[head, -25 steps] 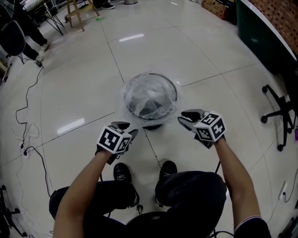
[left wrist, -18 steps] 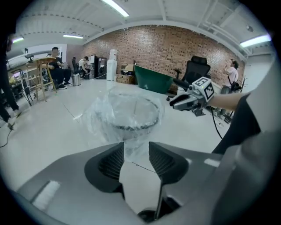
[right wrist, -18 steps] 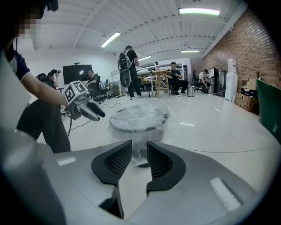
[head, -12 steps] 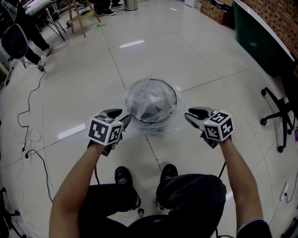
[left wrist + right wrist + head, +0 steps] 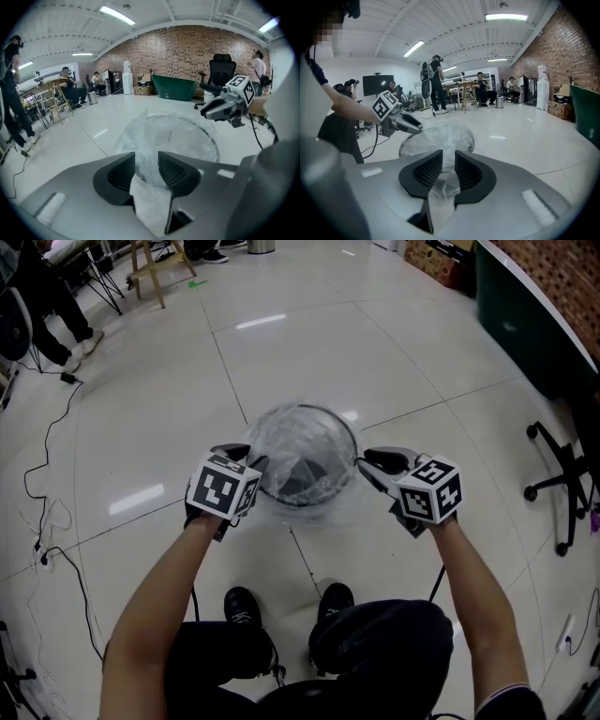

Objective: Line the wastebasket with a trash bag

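The wastebasket [image 5: 330, 416] stands on the floor [image 5: 281, 343] just ahead of the person's feet, with a clear bag [image 5: 309, 442] draped over its rim. The left tongs [image 5: 242, 457] stand wide at the left rim and the right tongs [image 5: 371, 463] narrower at the right. Both have just been closing, with bag film between the jaws and not yet pinched.

Wastebasket [image 5: 302, 476] base under trash bag [image 5: 279, 441] film

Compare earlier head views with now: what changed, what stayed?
The left gripper and right gripper moved from in front of the basket to flank its rim; their fingers have just been closing around bag film, not yet pinching. Basket unmoved, bag still draped.
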Demonstrator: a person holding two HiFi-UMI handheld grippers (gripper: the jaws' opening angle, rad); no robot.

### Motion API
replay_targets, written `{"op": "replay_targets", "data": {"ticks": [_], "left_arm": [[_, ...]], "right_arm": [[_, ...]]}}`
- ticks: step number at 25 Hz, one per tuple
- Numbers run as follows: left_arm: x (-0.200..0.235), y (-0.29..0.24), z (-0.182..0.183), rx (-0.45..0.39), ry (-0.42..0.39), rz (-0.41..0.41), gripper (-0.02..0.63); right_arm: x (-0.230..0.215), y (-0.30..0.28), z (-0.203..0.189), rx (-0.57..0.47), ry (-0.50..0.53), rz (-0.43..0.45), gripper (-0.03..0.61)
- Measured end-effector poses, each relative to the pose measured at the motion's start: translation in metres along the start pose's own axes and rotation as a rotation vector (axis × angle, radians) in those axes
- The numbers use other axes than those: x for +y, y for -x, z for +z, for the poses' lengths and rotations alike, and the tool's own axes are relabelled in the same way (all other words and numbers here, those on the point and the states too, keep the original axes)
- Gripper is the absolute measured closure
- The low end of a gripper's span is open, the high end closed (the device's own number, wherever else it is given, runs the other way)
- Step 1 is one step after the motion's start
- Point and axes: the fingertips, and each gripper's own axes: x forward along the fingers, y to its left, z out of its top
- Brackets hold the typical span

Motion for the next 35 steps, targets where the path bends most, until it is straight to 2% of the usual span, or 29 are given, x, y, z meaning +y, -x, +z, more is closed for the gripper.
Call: {"op": "replay_targets", "data": {"ticks": [1, 3, 4, 9, 16, 23, 29, 35], "left_arm": [[0.004, -0.001, 0.001, -0.001, -0.009, 0.019, 0.465], [0.014, -0.002, 0.003, -0.014, -0.005, 0.061, 0.587], [0.019, -0.002, 0.003, -0.021, 0.007, 0.078, 0.6], [0.046, -0.003, 0.003, -0.042, 0.076, 0.118, 0.6], [0.078, -0.012, -0.007, -0.025, 0.104, 0.137, 0.6], [0.089, -0.032, -0.02, -0.018, 0.144, 0.099, 0.6], [0.094, -0.055, -0.035, 0.001, 0.164, 0.055, 0.6], [0.09, -0.081, -0.042, -0.016, 0.192, 0.008, 0.6]], "right_arm": [[0.002, -0.005, 0.002, -0.002, 0.007, 0.008, 0.498], [0.005, -0.013, 0.003, 0.004, 0.022, 0.02, 0.502], [0.005, -0.017, 0.002, 0.008, 0.025, 0.02, 0.502], [-0.01, -0.023, -0.004, 0.004, -0.002, -0.02, 0.518], [-0.041, -0.029, -0.008, 0.022, -0.027, -0.078, 0.532], [-0.073, -0.049, -0.018, 0.036, -0.086, -0.109, 0.535], [-0.085, -0.066, -0.027, 0.062, -0.087, -0.108, 0.541], [-0.104, -0.076, -0.035, 0.081, -0.084, -0.131, 0.548]]}}
